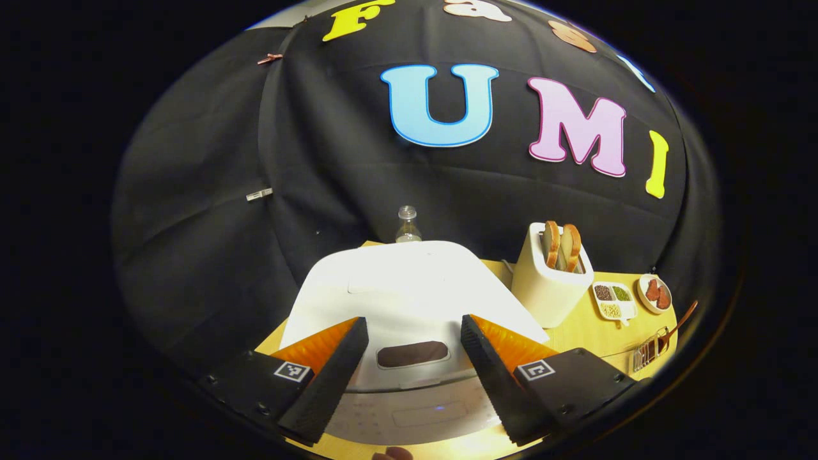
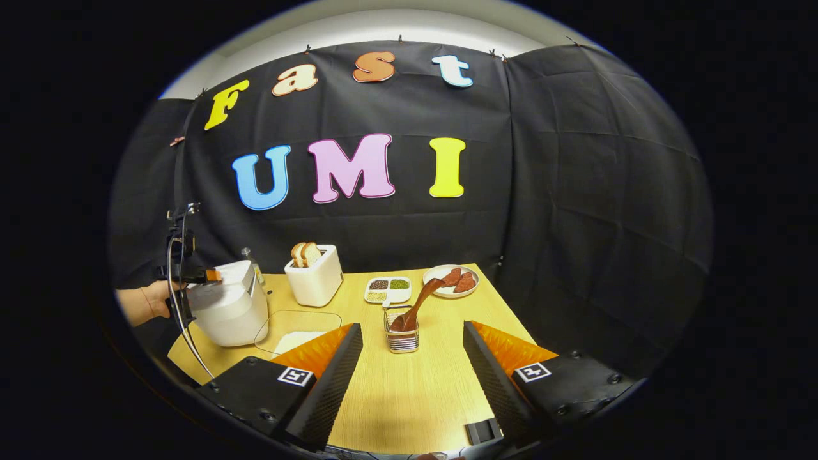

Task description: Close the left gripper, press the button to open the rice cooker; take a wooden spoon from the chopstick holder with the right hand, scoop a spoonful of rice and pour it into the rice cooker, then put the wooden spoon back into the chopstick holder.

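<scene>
The white rice cooker (image 1: 409, 287) sits close below my left gripper (image 1: 414, 319), lid down, with a dark window (image 1: 412, 353) and a button panel (image 1: 428, 412) at its front. The left gripper is open, its fingers spread wide above the lid and touching nothing. In the right gripper view the cooker (image 2: 227, 310) stands at the table's left, with a hand (image 2: 144, 300) holding the left gripper (image 2: 195, 276) over it. My right gripper (image 2: 412, 326) is open above the table, short of the wire chopstick holder (image 2: 401, 342). A wooden spoon (image 2: 423, 300) leans in the holder. A clear tray of rice (image 2: 295, 338) lies beside the cooker.
A toaster (image 2: 314, 275) with bread slices stands behind the tray. A divided dish of beans (image 2: 388, 289) and a plate of red pieces (image 2: 450, 280) lie at the back. A small bottle (image 2: 254, 262) stands behind the cooker. The wooden table (image 2: 409, 396) ends at the right.
</scene>
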